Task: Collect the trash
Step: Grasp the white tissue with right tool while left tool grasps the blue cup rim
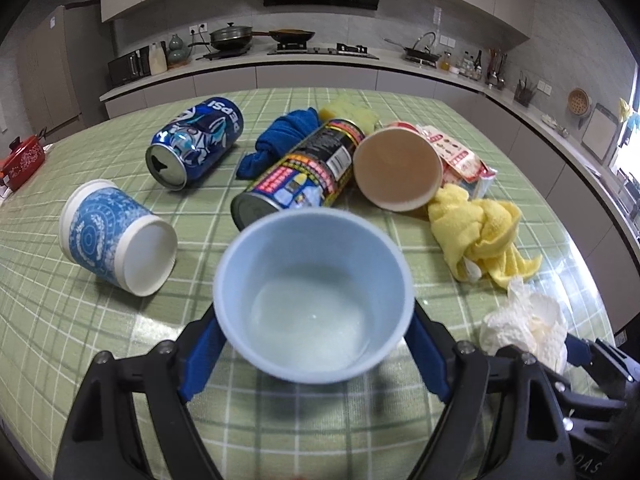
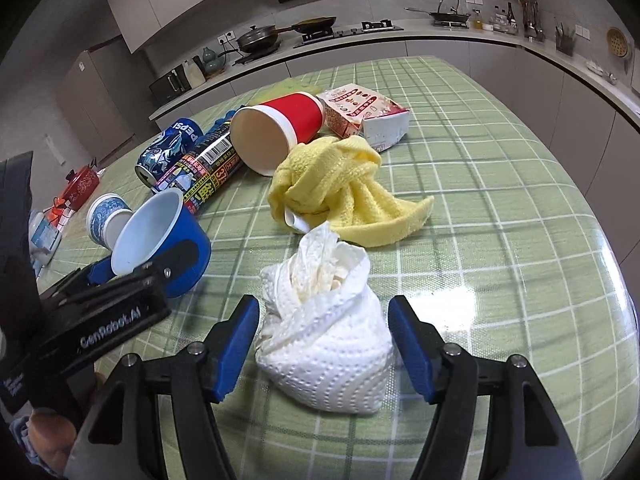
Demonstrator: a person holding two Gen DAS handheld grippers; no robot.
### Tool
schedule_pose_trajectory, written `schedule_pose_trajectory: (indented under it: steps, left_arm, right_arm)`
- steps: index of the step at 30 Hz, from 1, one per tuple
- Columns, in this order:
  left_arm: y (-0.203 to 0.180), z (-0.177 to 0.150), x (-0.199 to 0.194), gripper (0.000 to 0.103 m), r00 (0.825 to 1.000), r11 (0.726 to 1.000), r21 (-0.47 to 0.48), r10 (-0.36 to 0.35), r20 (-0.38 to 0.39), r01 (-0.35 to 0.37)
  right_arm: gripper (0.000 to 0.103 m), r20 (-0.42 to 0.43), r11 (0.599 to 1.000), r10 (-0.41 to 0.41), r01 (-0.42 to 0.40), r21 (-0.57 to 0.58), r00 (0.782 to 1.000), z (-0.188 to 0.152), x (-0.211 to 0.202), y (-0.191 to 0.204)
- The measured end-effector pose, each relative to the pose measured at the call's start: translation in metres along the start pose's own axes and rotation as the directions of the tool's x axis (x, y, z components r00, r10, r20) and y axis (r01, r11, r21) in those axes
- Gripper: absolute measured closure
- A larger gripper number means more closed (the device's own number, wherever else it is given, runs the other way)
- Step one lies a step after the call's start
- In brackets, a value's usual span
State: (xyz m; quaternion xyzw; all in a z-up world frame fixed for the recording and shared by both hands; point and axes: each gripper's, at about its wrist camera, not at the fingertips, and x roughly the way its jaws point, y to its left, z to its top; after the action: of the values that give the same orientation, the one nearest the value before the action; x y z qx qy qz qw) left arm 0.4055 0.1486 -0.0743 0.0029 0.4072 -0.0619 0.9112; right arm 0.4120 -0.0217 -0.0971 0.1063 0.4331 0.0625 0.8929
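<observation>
My left gripper (image 1: 314, 344) is shut on a blue cup (image 1: 314, 296) and holds it tilted above the table; it also shows in the right wrist view (image 2: 160, 236). My right gripper (image 2: 324, 344) is open, its fingers either side of a crumpled white paper towel (image 2: 324, 340), which also shows in the left wrist view (image 1: 524, 324). On the green checked tablecloth (image 1: 80, 320) lie a Pepsi can (image 1: 196, 142), a black can (image 1: 300, 172), a blue patterned paper cup (image 1: 116, 236), a red paper cup (image 2: 276, 136) and a carton (image 2: 366, 116).
A yellow cloth (image 2: 344, 192) lies just beyond the paper towel. A blue cloth (image 1: 280, 140) and a yellow sponge (image 1: 348, 110) lie behind the cans. A red pot (image 1: 22, 160) stands at the table's left edge. Kitchen counters run behind.
</observation>
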Motion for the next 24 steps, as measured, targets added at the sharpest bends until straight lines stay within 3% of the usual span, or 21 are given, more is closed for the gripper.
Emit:
schedule_pose_trajectory:
  steps: [4, 6, 11, 24]
  left_arm:
    - [0.002, 0.0, 0.0, 0.025, 1.0, 1.0, -0.009, -0.018, 0.015, 0.018]
    - [0.001, -0.002, -0.001, 0.025, 0.999, 1.0, -0.003, -0.024, 0.024, 0.024]
    - [0.002, -0.003, -0.009, 0.026, 0.998, 0.999, -0.01, -0.035, 0.049, 0.036]
    - [-0.02, -0.006, -0.049, 0.026, 0.995, 0.997, 0.017, -0.075, 0.067, 0.074]
  right_arm:
    - [0.036, 0.004, 1.0, -0.001, 0.001, -0.012, 1.0, 0.001, 0.0, 0.0]
    - [0.046, 0.005, 1.0, 0.004, -0.004, -0.009, 1.0, 0.001, 0.0, -0.002]
    - [0.054, 0.006, 1.0, 0.025, -0.026, 0.013, 1.0, 0.004, -0.001, -0.006]
    - [0.055, 0.076, 0.998, 0.04, -0.043, 0.04, 0.996, 0.015, -0.04, -0.024]
